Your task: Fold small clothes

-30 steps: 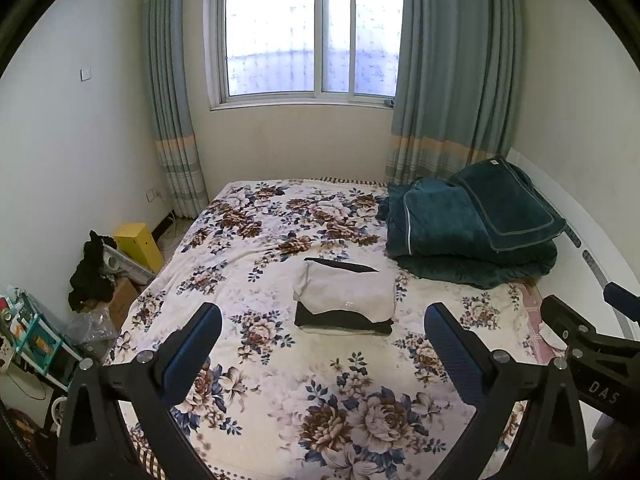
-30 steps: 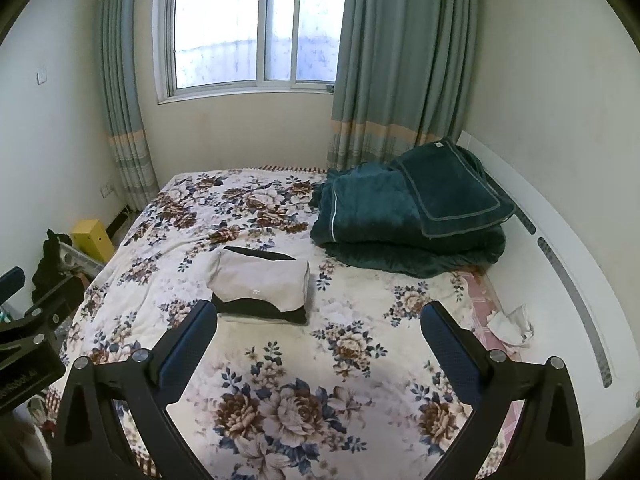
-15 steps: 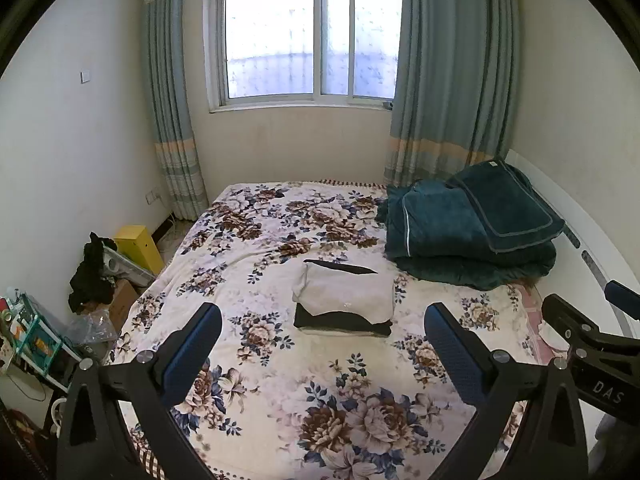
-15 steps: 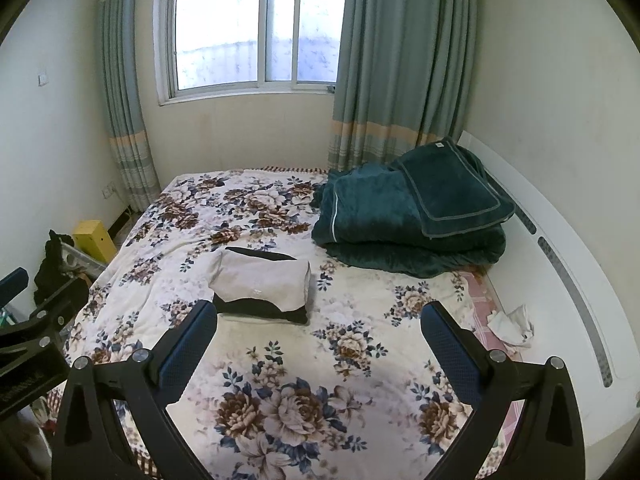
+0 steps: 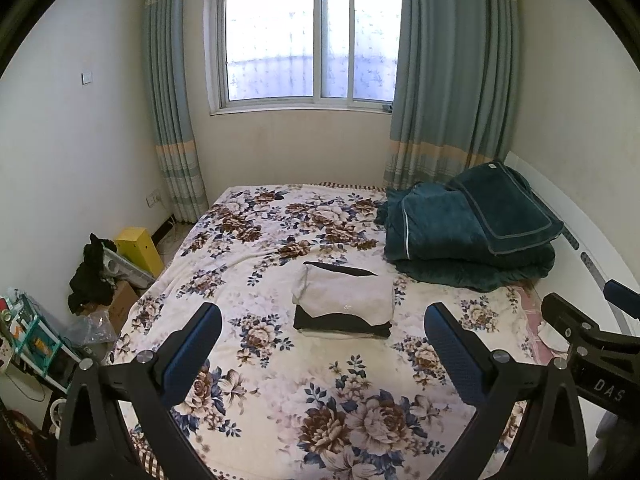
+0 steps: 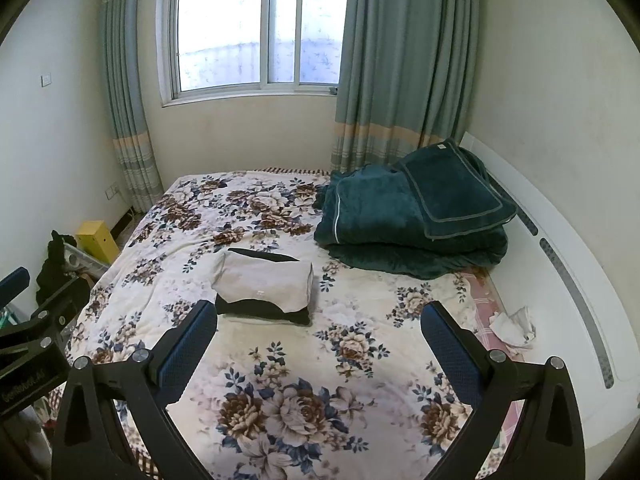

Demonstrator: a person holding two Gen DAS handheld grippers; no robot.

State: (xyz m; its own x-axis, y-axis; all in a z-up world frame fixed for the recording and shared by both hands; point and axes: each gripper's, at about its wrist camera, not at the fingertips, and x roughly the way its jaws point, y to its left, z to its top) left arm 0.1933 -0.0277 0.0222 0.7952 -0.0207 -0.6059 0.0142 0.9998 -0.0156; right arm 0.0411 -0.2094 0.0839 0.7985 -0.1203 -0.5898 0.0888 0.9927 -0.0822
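Observation:
A small stack of folded clothes (image 5: 344,300), pale grey on top of black and white pieces, lies in the middle of the floral bed cover (image 5: 280,392); it also shows in the right wrist view (image 6: 266,286). My left gripper (image 5: 323,332) is open and empty, held above the near part of the bed, short of the stack. My right gripper (image 6: 318,328) is open and empty too, beside the left one, with the stack ahead to its left. The right gripper's body (image 5: 592,344) shows at the right edge of the left view.
A folded dark green blanket (image 5: 468,232) lies at the bed's far right by the white headboard (image 6: 560,264). Crumpled tissue (image 6: 514,322) lies at the right edge. On the floor at the left are a yellow box (image 5: 140,248), dark clothes (image 5: 90,276) and clutter.
Both views have tilted very slightly; the stack and the bed stay as they were. Both grippers remain open and empty.

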